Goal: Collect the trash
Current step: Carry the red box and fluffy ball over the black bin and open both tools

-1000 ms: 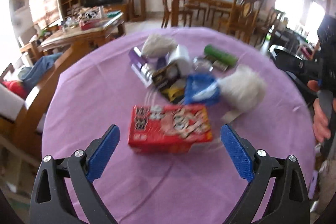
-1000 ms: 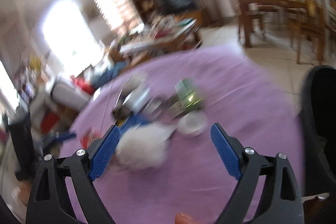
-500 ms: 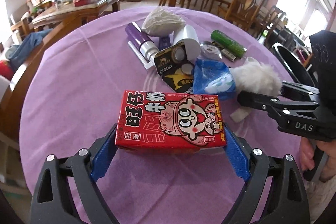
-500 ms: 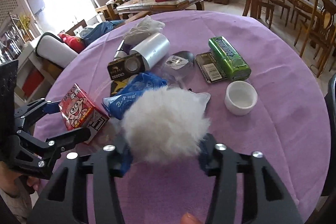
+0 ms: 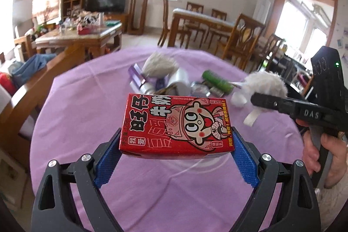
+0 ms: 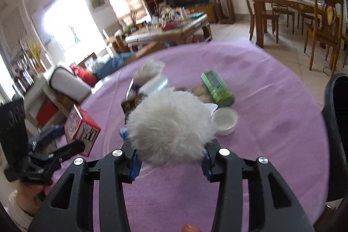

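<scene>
Two pieces of trash gripped at once, one per tool, presumably to clear the table in fewer trips.

Left gripper (image 5: 176,145): spread wide, blue pads pressed on the two short ends of the red drink carton (image 5: 176,125), printed face up, filling the lower centre of the left wrist view. Carton lifted clear of the purple tablecloth (image 5: 87,123), judging by the cloth visible under its front edge; gripped across its length, hence the wide spread. Same carton also at left of the right wrist view (image 6: 81,131).

Right gripper (image 6: 170,158): narrowed to a middling gap, pads sunk into the sides of the white fluffy ball (image 6: 171,125), fur bulging over the fingers at centre frame. Soft bulk squeezed in, probably for a sure hold. Seen too at mid right of the left wrist view (image 5: 264,85), off the cloth.

Remaining litter beyond both tools, toward upper centre: green packet (image 6: 217,88), small white cup (image 6: 225,121) just right of the ball, a clear roll (image 6: 156,85). Dark curved rim (image 6: 337,123) at the right edge, possibly a bin; cannot tell.
</scene>
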